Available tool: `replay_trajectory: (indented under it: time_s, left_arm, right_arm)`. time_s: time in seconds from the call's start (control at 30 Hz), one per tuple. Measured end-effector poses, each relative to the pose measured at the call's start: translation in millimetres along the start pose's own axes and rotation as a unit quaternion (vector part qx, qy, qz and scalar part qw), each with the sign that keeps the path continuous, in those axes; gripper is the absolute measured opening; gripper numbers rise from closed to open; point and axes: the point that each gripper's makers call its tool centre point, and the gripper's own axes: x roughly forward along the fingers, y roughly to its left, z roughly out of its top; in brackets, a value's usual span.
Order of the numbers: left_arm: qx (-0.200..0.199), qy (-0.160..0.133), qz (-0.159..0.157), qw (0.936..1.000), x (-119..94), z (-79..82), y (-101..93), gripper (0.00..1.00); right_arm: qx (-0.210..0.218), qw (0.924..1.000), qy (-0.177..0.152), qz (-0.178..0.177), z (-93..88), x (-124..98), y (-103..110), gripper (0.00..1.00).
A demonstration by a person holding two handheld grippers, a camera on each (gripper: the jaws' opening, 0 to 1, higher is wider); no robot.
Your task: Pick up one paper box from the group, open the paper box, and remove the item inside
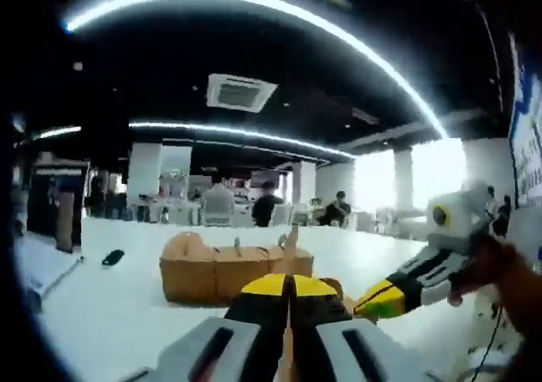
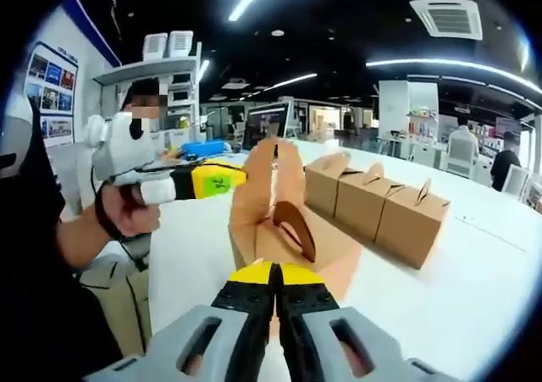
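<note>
An open brown paper box [image 2: 284, 225] is held up over the white table [image 2: 474, 289], its flaps standing upward. My right gripper [image 2: 273, 274] is shut on the box's near lower edge. My left gripper [image 2: 239, 177] comes in from the left, its yellow tip closed on the box's upper left flap. In the left gripper view my left gripper [image 1: 289, 287] has its jaws shut with a thin brown edge between them, and my right gripper [image 1: 378, 301] reaches in from the right. The group of closed paper boxes [image 2: 381, 200] stands in a row behind; the boxes [image 1: 229, 268] also appear past my left jaws.
A small black object [image 1: 113, 257] lies on the table at the left. A brown carton [image 2: 127, 301] stands beside the person's hand [image 2: 127, 217] at the table's near edge. People and desks are far in the background.
</note>
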Motion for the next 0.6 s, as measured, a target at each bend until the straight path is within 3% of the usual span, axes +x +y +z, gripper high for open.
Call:
replay_trajectory:
  time_s: [0.03,0.07,0.13,0.23,0.33,0.37,0.6]
  left_arm:
    - [-0.055,-0.007,0.005,0.9985,-3,0.0,3.5,0.04]
    - [-0.104,-0.043,-0.015,0.9936,-1,11.6,1.8,0.04]
    - [-0.213,-0.046,0.003,0.9760,-10,4.9,17.7,0.04]
    - [-0.296,-0.035,0.030,0.9541,-22,-14.0,42.2,0.04]
    - [-0.410,-0.020,0.049,0.9108,-27,-35.0,54.0,0.03]
    - [-0.412,-0.014,0.052,0.9095,-29,-43.0,60.6,0.03]
    - [-0.363,0.009,0.090,0.9273,-31,-61.2,57.5,0.04]
  right_arm:
    - [0.001,1.0000,0.000,0.000,0.0,0,0,0.02]
    - [0.001,1.0000,0.000,-0.001,0.0,0,0,0.02]
    - [0.003,1.0000,0.000,0.000,0.0,0,0,0.02]
    - [0.003,1.0000,0.000,0.000,0.1,0,0,0.02]
    - [0.005,1.0000,-0.001,-0.002,0.1,0,0,0.02]
    - [0.006,1.0000,0.002,0.001,0.3,1,-1,0.02]
    - [0.003,0.9999,0.011,0.009,-0.4,2,0,0.02]
